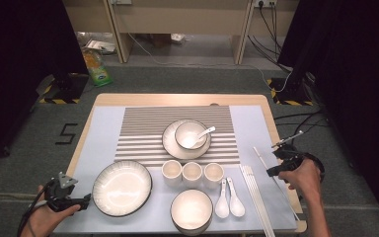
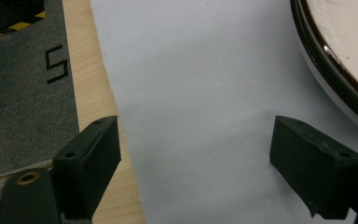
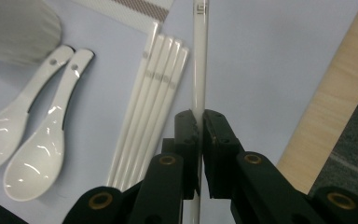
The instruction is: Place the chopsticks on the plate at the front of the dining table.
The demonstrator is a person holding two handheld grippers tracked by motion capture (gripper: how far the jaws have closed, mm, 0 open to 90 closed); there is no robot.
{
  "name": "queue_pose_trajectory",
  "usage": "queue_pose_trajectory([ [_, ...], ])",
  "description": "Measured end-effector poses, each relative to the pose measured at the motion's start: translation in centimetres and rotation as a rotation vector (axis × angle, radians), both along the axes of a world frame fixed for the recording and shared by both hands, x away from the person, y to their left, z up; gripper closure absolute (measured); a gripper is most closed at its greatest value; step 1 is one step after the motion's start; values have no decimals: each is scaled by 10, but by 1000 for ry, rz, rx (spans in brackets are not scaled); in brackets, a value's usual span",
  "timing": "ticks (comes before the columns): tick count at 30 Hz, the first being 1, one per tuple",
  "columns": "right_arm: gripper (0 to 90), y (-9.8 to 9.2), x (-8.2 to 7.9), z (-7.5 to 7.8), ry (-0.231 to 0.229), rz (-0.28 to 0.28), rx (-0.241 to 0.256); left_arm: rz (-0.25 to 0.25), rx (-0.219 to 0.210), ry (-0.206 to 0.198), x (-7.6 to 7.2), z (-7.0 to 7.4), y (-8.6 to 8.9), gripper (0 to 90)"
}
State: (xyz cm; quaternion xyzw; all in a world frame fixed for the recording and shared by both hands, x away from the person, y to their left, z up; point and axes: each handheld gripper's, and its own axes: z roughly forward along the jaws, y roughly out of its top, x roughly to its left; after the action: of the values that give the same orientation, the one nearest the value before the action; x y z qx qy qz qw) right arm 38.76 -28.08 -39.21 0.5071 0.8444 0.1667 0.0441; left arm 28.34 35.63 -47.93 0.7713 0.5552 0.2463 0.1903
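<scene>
Your right gripper [image 3: 199, 122] is clamped on a single white chopstick [image 3: 199, 56], which runs toward twelve o'clock from the jaws, just right of the four bundled chopsticks [image 3: 154, 88]. At nine o'clock lie two white spoons [image 3: 37, 121]. Your left gripper [image 2: 193, 154] is spread wide and empty over the blue mat [image 2: 200, 70], with the large plate [image 2: 335, 60] at two o'clock.
</scene>
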Motion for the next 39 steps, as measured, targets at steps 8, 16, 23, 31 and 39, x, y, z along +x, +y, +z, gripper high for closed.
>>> queue_pose_trajectory([
  [8,847,9,5,25,-63,19,42,7,-20,-56,6,23,1,154],
  [16,846,24,14,48,-112,43,59,-23,-23,-82,23,38,-15,156],
  [23,847,48,25,65,-137,80,66,-60,-65,-90,39,50,-28,156],
  [31,847,77,36,81,-169,121,102,-121,-108,-90,54,59,-51,156],
  [39,847,108,44,98,-200,169,117,-160,-131,-94,64,64,-71,156],
])
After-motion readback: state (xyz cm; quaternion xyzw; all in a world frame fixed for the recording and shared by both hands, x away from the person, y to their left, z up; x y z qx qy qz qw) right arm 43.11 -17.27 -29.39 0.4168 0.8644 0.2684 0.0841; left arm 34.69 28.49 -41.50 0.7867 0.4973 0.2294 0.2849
